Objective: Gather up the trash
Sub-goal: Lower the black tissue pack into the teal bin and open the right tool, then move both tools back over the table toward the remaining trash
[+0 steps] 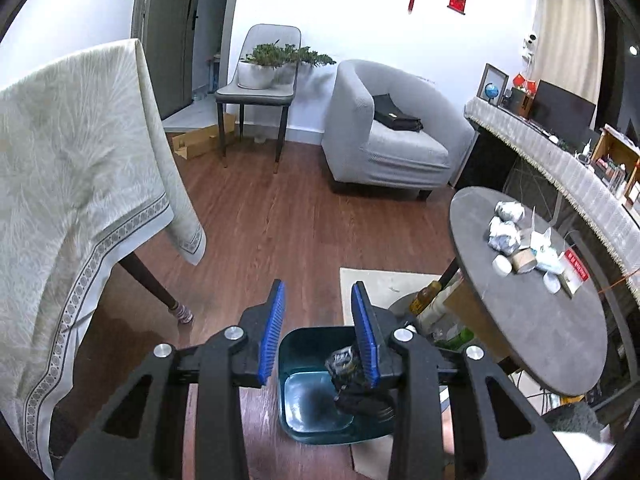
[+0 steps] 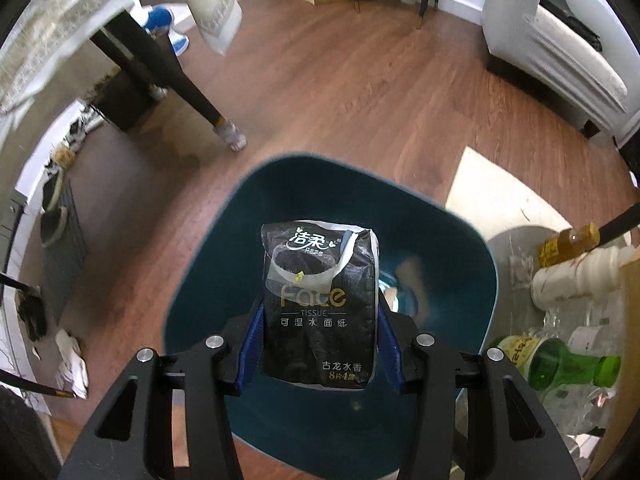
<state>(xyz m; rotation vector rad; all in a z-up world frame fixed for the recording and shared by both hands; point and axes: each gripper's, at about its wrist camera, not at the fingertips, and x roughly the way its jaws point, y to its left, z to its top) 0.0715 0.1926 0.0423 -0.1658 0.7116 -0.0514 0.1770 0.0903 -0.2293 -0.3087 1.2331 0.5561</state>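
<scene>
- Left wrist view: the left gripper (image 1: 318, 330) hangs above a dark teal plastic trash bin (image 1: 298, 346) on the brown wood floor (image 1: 280, 216); its blue-padded fingers stand apart with nothing between them.
- Down inside the bin's mouth the right gripper (image 1: 360, 390) shows as a dark shape with a black tissue packet (image 1: 340, 360) in it.
- To the right, a round dark grey bench (image 1: 532, 320) carries crumpled foil balls (image 1: 505, 232), a small cardboard roll (image 1: 524, 261), white lids and scraps of paper.
- A grey armchair (image 1: 392, 136) stands beyond; a cream patterned tablecloth (image 1: 72, 168) hangs at the left.
- Right wrist view: the right gripper (image 2: 320, 336) points steeply down, its blue pads clamped on the sides of the black tissue packet (image 2: 320, 304), directly over the open trash bin (image 2: 200, 280).
- A green glass bottle (image 2: 560, 364) and a white plastic bottle (image 2: 576, 276) lie just beside the bin at the right.
</scene>
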